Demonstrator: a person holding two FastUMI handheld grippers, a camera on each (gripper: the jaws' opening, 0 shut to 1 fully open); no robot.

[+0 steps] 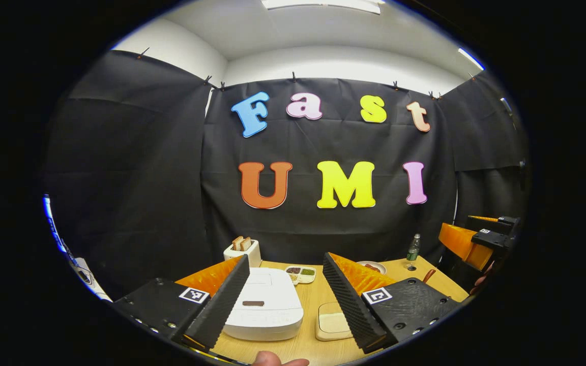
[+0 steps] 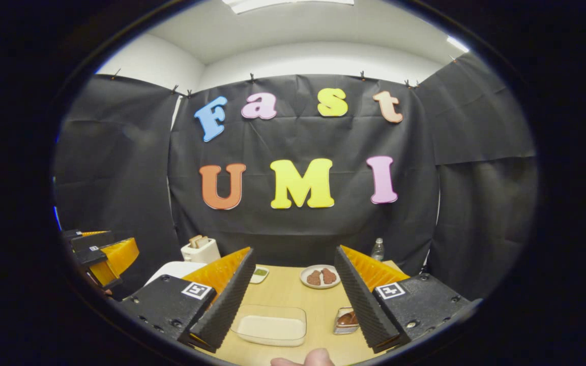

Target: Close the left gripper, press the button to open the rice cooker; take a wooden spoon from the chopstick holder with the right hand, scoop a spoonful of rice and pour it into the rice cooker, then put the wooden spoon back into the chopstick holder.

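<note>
Rice cooker (image 1: 265, 305), white w/ rounded closed lid, sits on the wooden table (image 1: 313, 340) between the wide-spread fingers of the left gripper (image 1: 285, 300). Right gripper (image 2: 290, 305) also wide, nothing held, over a clear shallow rice tray (image 2: 271, 325). Farther back: white toaster (image 1: 242, 251).

White rice cooker (image 1: 265, 305), tan wooden table (image 1: 313, 297), white toaster (image 1: 244, 251).
</note>
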